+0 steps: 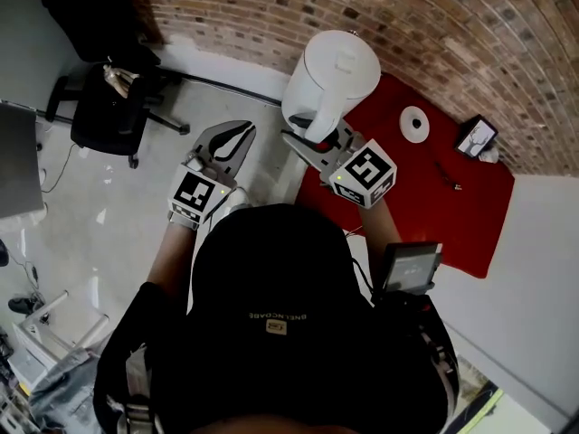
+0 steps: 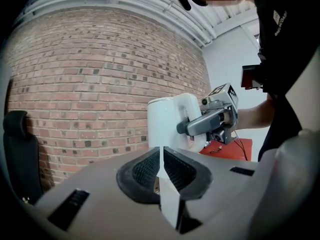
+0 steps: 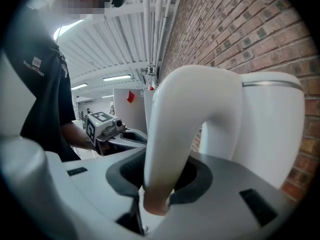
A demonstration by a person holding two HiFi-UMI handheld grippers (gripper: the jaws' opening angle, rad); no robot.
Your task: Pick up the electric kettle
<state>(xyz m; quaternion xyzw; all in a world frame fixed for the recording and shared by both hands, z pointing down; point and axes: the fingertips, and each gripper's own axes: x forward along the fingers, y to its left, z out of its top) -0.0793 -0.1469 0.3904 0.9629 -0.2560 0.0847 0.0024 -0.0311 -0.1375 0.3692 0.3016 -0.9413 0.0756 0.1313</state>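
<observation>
The white electric kettle (image 1: 333, 72) hangs in the air beside the brick wall, off its round white base (image 1: 414, 124). My right gripper (image 1: 314, 139) is shut on the kettle's curved handle (image 3: 167, 144), which fills the gap between the jaws in the right gripper view (image 3: 159, 186); the kettle body (image 3: 270, 129) stands just beyond. My left gripper (image 1: 237, 136) floats to the kettle's left, apart from it, shut with nothing held. In the left gripper view its pads (image 2: 148, 170) meet, and the kettle (image 2: 165, 121) and the right gripper (image 2: 210, 121) show ahead.
A red mat (image 1: 457, 211) covers the table at the right, with the kettle base, a small dark device (image 1: 477, 136) and a thin cable on it. A black office chair (image 1: 109, 107) stands on the floor at the left. A small screen (image 1: 412, 266) sits near my right elbow.
</observation>
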